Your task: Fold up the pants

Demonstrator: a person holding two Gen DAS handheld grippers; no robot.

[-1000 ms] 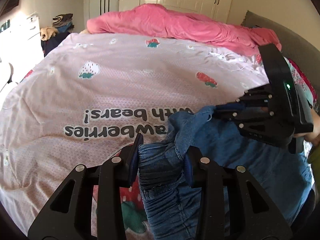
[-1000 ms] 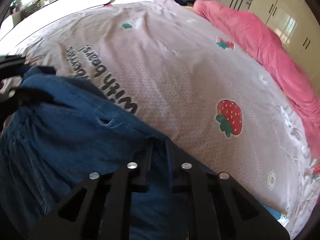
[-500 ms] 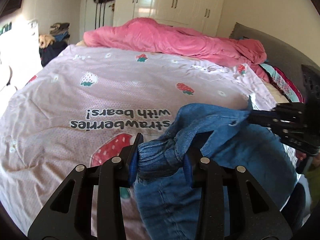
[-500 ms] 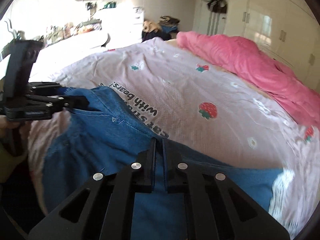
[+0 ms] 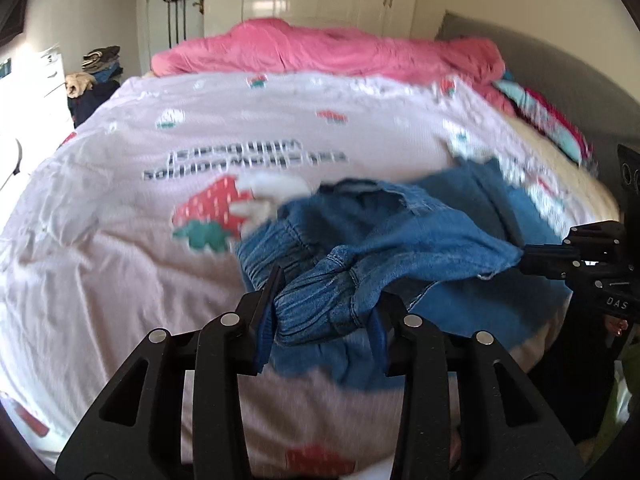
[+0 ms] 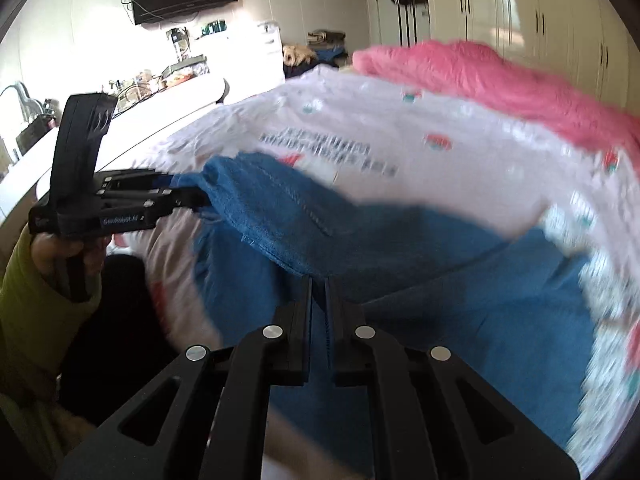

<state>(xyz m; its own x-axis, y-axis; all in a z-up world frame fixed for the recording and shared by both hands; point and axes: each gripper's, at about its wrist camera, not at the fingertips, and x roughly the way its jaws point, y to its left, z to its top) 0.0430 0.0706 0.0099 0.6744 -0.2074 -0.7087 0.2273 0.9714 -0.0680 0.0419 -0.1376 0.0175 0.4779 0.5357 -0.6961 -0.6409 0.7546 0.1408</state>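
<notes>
Both grippers have drawn back toward the near edge of the bed since the earlier frames, dragging the pants (image 5: 400, 236) with them, so more of the strawberry bedsheet (image 5: 160, 168) now lies bare beyond the denim; the left gripper (image 5: 324, 320) stands partly open, its jaws clamped on the bunched elastic waistband (image 5: 316, 300); the right gripper (image 6: 318, 312) is pinched almost fully shut on a thin edge of the blue cloth at the waistband's other end; the pants hang stretched between the two, their legs trailing flat over the sheet toward the pink blanket (image 5: 328, 48); to do this step well, I judge, the two hands should keep level and apart so the waist stays taut, and lay the cloth down smoothly before any fold, since slack would set wrinkles; motion blur smears the dark lettering printed on the sheet, so it cannot be read now; white letters "DAS" show on the right gripper's body in the left wrist view; a pale word on the left gripper's side is too blurred to read
</notes>
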